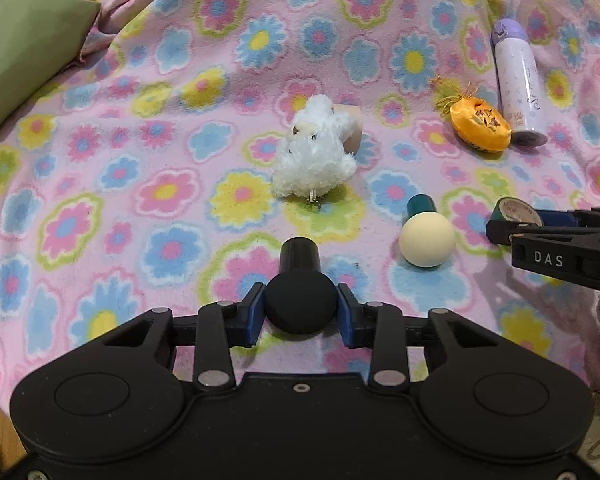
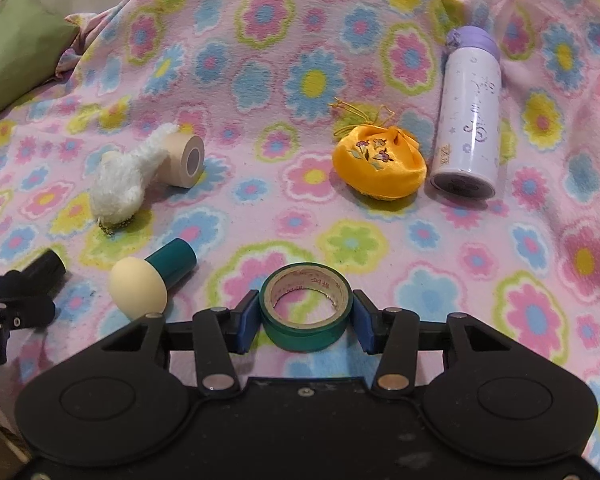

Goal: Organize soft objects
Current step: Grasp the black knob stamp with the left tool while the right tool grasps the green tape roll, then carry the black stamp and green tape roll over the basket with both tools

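My left gripper point(image 1: 301, 312) is shut on a black ball-headed knob point(image 1: 300, 300) low over the flowered blanket. My right gripper point(image 2: 305, 320) is shut on a green tape roll point(image 2: 306, 306); it shows at the right edge of the left wrist view point(image 1: 556, 240). A white plush toy point(image 1: 314, 152) lies mid-blanket, also in the right wrist view point(image 2: 120, 184), leaning on a beige tape roll point(image 2: 184, 160). An orange embroidered pouch point(image 2: 380, 164) lies to the right, also in the left wrist view point(image 1: 480, 124). A cream ball-headed knob with a teal stem point(image 2: 140, 288) lies between the grippers.
A lilac bottle point(image 2: 468, 116) lies beside the pouch, also in the left wrist view point(image 1: 518, 84). A green cushion point(image 1: 20, 48) sits at the far left. The pink flowered blanket point(image 2: 300, 60) covers the whole surface and rises at the back.
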The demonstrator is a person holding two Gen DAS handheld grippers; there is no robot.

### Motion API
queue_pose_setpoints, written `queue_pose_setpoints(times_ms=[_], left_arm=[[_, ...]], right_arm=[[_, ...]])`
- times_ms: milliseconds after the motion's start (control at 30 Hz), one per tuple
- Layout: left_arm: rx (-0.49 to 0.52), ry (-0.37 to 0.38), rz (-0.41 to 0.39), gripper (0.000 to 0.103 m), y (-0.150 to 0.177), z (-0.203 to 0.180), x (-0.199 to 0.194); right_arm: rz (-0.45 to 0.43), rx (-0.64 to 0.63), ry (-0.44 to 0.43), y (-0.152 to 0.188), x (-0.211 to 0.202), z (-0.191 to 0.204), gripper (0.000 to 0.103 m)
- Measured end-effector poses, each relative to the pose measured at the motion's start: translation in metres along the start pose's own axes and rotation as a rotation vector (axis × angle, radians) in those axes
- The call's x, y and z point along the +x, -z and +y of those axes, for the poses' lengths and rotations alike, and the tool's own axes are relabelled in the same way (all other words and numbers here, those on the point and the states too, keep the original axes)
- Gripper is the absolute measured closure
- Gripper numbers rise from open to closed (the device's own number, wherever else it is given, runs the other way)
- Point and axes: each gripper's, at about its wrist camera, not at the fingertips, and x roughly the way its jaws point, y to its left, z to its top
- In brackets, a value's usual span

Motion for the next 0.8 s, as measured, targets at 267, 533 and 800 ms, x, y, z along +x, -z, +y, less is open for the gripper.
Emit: queue_pose_setpoints(times_ms=[267, 533, 800], left_arm=[[-0.004, 0.024, -0.06, 0.066, -0.002, -0.007, -0.033], [-0.017, 0.044, -0.111, 0.066, 0.002, -0.01, -0.078], [-0.021, 0.081, -0.145, 0.066, 0.024, -0.019, -0.123]], right_arm=[[-0.008, 0.062, -0.02, -0.001, -0.036, -0.007, 0.056], [-0.042, 0.117, -0.068, 0.007, -0.096, -0.011, 0.056], [-0.068, 0.171, -0.119, 0.032, -0.158, -0.011, 0.056]])
